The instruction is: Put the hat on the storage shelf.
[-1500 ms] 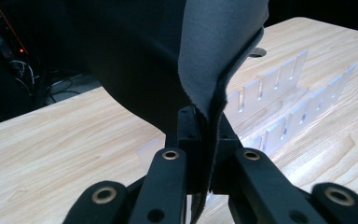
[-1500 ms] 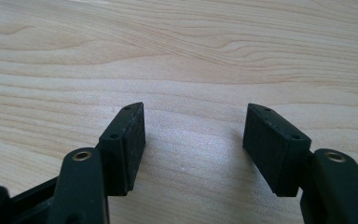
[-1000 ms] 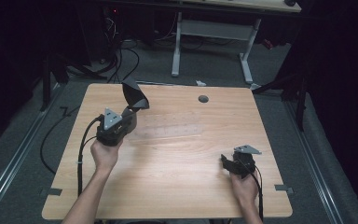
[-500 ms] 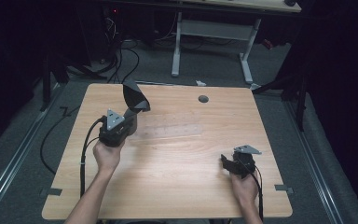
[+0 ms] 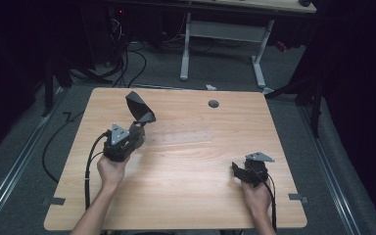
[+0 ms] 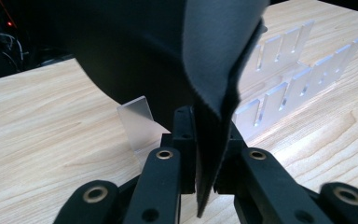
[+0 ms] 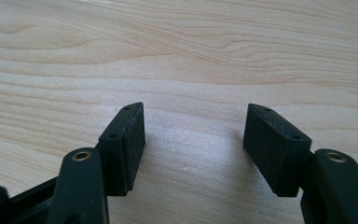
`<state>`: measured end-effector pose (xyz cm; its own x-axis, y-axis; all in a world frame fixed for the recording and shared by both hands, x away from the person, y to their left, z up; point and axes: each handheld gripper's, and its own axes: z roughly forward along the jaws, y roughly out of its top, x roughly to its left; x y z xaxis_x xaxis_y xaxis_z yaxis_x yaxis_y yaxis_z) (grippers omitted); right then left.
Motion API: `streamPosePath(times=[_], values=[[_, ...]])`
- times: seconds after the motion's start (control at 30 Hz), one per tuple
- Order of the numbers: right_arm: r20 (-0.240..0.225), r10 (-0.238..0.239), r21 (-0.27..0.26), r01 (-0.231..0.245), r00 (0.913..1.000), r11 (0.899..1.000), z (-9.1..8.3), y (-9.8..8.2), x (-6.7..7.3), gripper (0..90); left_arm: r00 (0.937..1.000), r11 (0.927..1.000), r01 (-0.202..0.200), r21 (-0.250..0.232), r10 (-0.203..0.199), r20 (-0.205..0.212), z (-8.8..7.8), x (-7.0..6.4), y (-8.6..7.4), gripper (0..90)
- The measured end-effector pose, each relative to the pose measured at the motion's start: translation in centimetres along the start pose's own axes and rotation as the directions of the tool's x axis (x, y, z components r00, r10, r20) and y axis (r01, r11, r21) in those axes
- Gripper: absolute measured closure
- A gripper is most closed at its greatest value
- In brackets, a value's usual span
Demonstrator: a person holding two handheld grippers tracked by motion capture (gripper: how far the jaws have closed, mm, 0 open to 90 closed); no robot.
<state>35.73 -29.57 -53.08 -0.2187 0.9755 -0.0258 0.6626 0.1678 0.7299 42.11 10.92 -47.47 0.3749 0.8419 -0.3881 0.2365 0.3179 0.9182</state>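
The dark cloth [image 6: 219,56] stands folded between the jaws of my left gripper [image 6: 207,163], pinched at its lower edge, the rest rising in a stiff black peak above the clear acrylic rack [image 6: 289,79] that lies flat on the wooden table [image 5: 186,196]. Since a second ago my left gripper [image 5: 139,128] has sunk a little toward the tabletop with the cloth [image 5: 138,106], and its jaws have just been easing apart slightly, though the pads still press the fabric from both sides. I judge I am bringing the cloth down at the rack and starting to let go. My right gripper [image 7: 193,140] rests near the table's right front corner, jaws spread wide with nothing between them.
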Motion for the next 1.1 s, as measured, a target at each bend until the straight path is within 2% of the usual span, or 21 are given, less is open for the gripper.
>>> streamPosePath(times=[0.2,0.33,0.47,0.63,0.7,0.8,0.97,1.1], values=[[0.001,0.001,0.001,-0.001,1.0,1.0,0.0,0.0,0.0,38.9,0.9999,0.9999,0.014,0.008,-0.014,-0.007,-0.6,0.5,0.0,75.0],[0.001,0.002,0.001,-0.002,1.0,1.0,0.0,0.0,0.0,38.9,0.9992,0.9988,0.04,0.028,-0.04,-0.009,-0.9,0.9,-0.1,61.4],[0.001,0.002,0.001,-0.002,1.0,1.0,0.0,0.0,0.0,38.9,0.9969,0.9939,0.079,0.077,-0.079,-0.001,-1.4,1.3,-0.2,50.3],[0.001,0.003,0.001,-0.003,1.0,1.0,0.0,0.0,0.0,38.9,0.9942,0.9899,0.108,0.092,-0.107,-0.008,-2.3,2.0,-0.6,44.7],[0.001,0.003,0.001,-0.003,1.0,1.0,0.0,0.0,0.0,38.9,0.9939,0.9878,0.11,0.11,-0.109,-0.019,-2.7,2.4,-1.1,43.0],[0.001,0.003,0.001,-0.003,1.0,1.0,0.0,0.0,0.0,38.8,0.9939,0.9829,0.102,0.154,-0.094,-0.059,-3.2,3.3,-2.6,41.2],[0.0,0.002,0.001,-0.002,1.0,1.0,0.0,0.0,0.0,38.7,0.9887,0.9767,0.064,0.205,-0.034,-0.146,-3.7,5.3,-5.7,38.0],[-0.001,0.001,0.0,-0.001,1.0,1.0,0.0,0.0,0.0,38.6,0.9873,0.976,0.058,0.21,-0.025,-0.157,-3.9,5.6,-5.9,35.0]])
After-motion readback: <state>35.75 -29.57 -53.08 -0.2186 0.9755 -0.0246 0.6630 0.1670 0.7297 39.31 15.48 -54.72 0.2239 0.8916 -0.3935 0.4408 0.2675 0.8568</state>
